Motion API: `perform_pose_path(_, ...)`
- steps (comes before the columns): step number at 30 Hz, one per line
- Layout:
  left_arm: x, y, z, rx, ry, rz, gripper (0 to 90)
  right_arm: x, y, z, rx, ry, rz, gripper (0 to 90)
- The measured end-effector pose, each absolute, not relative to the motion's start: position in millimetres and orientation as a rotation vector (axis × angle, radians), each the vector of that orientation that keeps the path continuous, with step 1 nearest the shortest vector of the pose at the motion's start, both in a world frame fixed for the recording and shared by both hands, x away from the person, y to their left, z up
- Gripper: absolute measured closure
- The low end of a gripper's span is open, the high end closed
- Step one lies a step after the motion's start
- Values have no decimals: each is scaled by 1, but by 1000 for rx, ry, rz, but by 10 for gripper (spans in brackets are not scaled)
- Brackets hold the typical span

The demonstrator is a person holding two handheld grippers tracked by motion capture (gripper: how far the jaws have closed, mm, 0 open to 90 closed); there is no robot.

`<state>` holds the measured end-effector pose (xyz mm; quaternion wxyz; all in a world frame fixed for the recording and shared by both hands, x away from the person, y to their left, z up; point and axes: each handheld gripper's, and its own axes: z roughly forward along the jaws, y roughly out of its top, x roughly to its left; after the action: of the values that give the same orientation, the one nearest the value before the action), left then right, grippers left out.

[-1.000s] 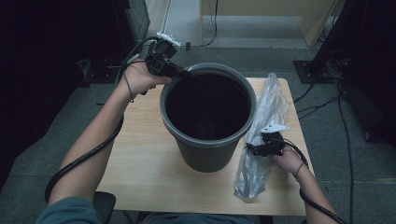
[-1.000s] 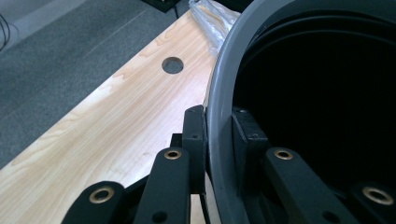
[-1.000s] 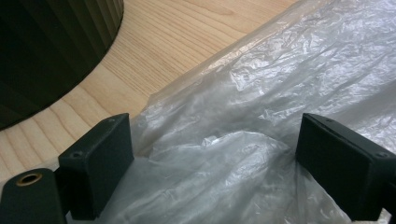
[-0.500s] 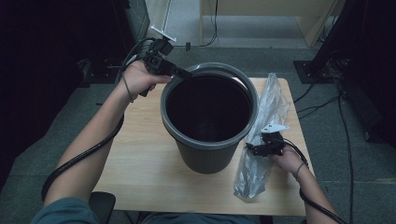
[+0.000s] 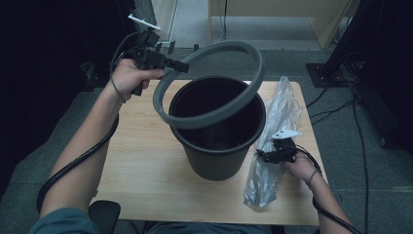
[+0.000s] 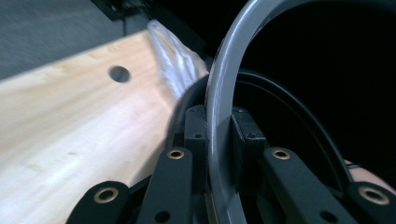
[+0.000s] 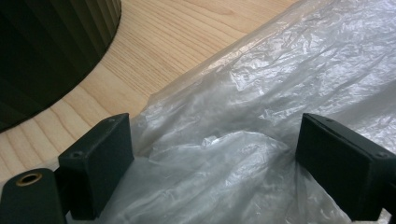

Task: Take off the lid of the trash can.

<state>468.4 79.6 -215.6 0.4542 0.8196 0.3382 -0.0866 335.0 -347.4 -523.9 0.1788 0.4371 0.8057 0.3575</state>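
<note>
Dim room, grey floor, cables trailing; light wooden table (image 5: 136, 146) with a cable hole in it.

Left gripper (image 6: 218, 140): jaws pinched narrow on the grey rim ring (image 5: 209, 83), one pad inside the band, one outside. We see the ring lifted clear of the bin, tilted, near edge overhanging the bin's mouth, far edge up in the air. In the high view the left gripper (image 5: 175, 64) has it at the ring's left side.

Right gripper (image 7: 215, 154): jaws wide, set down on the clear plastic bag (image 7: 280, 93), film bunched between the pads but not squeezed. In the high view it sits mid-bag, just right of the bin.

Black bin (image 5: 216, 141): upright, centre of table, ribbed wall, nothing in it as far as we can see into the dark interior.

Handling, our read:
- Ring: light, stiff plastic, smooth. The band is thin, so an edge pinch across it works; held at one point it will want to swing, so keep it slow.
- Bag: near weightless, limp, slippery, tears easily. We would take a gathered fold near the mouth, not a single layer.
- Bag lies flat along the table's right edge (image 5: 272, 146), touching nothing but the table and the gripper.
</note>
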Motion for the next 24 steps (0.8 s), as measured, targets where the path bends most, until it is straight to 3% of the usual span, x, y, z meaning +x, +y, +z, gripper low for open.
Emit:
perform_pose_path(3, 466, 86, -215, 2087, 855, -124, 790, 335, -347, -524, 1237, 2279, 1012, 111)
perform_pose_path(24, 465, 151, -223, 2063, 997, -50, 785, 336, -349, -522, 1227, 2301, 1001, 113)
